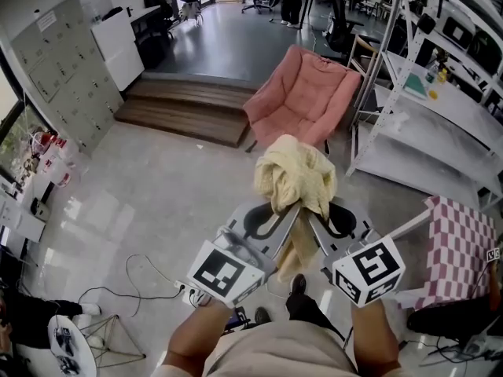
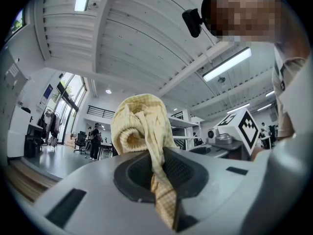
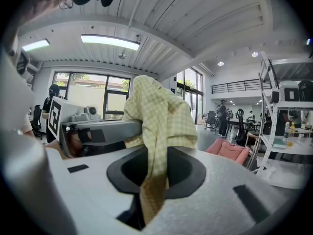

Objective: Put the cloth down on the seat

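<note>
Cloth (image 1: 295,175), likely light and floppy, hangs bunched in the air. Left tongs (image 2: 159,168) and right tongs (image 3: 155,173) each pinch a fold, a sound hold. Seat (image 1: 302,93) seems well ahead.

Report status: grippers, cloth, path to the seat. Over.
Left gripper, right gripper: both shut on yellow cloth. Cloth bunched, airborne, short of pink chair. Nothing visible in the way.

Floor (image 1: 173,203) ahead is open up to the pink chair (image 1: 302,93). White rack (image 1: 409,132) crowds its right side, wooden step (image 1: 185,112) its left. Checkered table (image 1: 460,246) near right. Cables (image 1: 128,273) lie low left.
</note>
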A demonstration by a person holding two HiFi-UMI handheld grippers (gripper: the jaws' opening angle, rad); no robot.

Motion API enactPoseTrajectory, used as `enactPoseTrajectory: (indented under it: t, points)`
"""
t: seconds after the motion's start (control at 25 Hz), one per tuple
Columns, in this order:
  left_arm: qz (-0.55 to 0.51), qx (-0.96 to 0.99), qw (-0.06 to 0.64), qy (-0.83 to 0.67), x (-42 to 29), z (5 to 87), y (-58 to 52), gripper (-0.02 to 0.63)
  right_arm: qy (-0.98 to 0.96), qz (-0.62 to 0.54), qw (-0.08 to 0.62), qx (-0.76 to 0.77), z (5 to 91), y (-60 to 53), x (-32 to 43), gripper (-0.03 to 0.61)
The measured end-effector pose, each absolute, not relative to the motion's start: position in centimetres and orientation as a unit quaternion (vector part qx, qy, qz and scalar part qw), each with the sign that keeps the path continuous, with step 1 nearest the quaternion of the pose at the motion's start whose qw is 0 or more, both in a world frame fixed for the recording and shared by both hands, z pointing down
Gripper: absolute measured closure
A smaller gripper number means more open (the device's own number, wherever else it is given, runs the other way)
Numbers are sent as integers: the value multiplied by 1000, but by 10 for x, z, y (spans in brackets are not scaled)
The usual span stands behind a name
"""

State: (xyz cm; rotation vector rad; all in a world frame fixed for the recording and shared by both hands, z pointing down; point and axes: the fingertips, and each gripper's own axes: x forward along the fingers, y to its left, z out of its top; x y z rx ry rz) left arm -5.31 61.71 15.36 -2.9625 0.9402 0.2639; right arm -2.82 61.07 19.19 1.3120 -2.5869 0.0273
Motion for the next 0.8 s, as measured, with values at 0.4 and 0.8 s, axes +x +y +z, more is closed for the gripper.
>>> enactPoseTrajectory:
  t: [0.4, 0.8]
  points:
    - [68, -939, 8, 337, -48, 166, 542, 575, -902, 22, 112, 417, 206, 534, -24, 517]
    - [60, -929, -14, 366, -12, 183, 423, 575, -913, 32, 114, 390, 220, 415, 12, 517]
